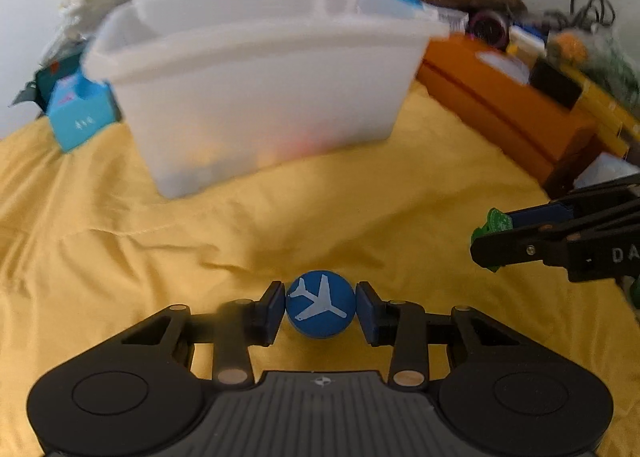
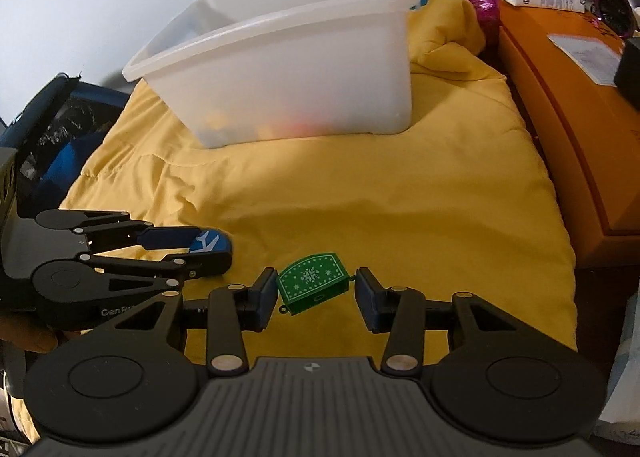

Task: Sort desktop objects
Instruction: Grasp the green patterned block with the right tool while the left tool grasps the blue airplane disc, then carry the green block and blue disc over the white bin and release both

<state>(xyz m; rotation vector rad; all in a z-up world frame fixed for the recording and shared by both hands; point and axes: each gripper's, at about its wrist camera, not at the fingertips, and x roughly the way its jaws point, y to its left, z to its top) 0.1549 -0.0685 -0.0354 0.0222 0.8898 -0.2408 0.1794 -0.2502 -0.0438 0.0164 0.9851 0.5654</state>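
The left tool [image 1: 321, 311] grips a blue ball [image 1: 320, 304] at lower centre of its view. The right tool [image 2: 316, 293] clasps a green box [image 2: 313, 282] at lower centre of its own. Both sit over the yellow cloth [image 2: 360, 193]; the white bin [image 1: 256, 97] stands at upper centre.

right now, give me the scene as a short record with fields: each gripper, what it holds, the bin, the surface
left gripper: shut on blue airplane disc
right gripper: shut on green snowflake piece
height: both look held just above the cloth
white bin: ahead of both, open top, faint coloured shapes inside
surface: wrinkled yellow cloth
right of cloth: orange box
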